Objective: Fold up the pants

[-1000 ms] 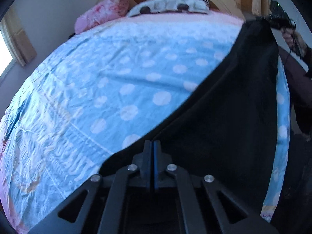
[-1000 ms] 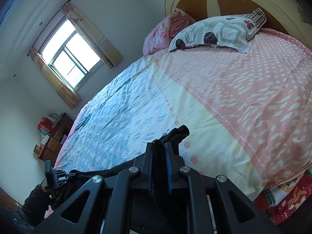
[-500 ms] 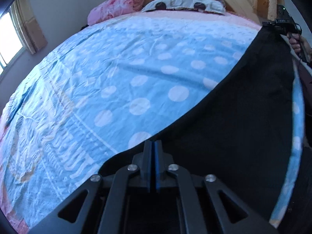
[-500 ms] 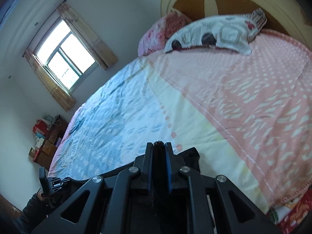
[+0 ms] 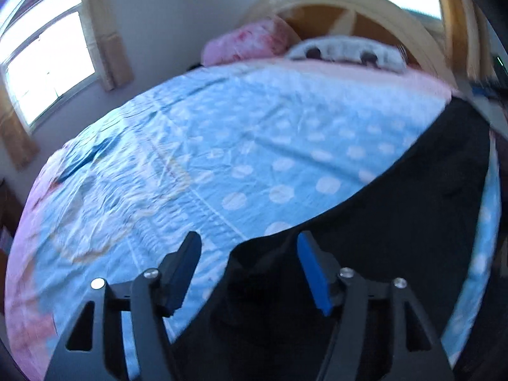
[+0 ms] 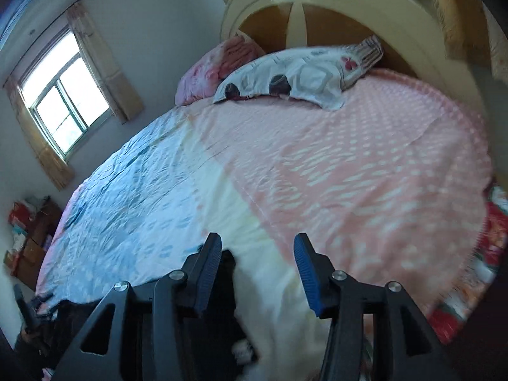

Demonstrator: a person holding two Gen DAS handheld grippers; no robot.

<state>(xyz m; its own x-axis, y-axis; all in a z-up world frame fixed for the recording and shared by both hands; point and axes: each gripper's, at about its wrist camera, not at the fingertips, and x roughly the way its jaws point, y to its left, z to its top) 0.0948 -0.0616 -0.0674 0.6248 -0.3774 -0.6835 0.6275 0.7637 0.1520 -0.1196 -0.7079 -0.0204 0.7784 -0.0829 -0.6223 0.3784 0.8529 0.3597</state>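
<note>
With both my left gripper (image 5: 249,247) and right gripper (image 6: 257,250) opening off the black pants (image 5: 397,231), holding nothing, I should lift clear toward twelve o'clock without snagging cloth.

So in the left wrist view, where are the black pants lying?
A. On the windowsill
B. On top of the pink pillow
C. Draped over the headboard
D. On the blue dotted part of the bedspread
D: the pants lie spread flat on the blue white-dotted bedspread, well short of the pillows and headboard.
</note>
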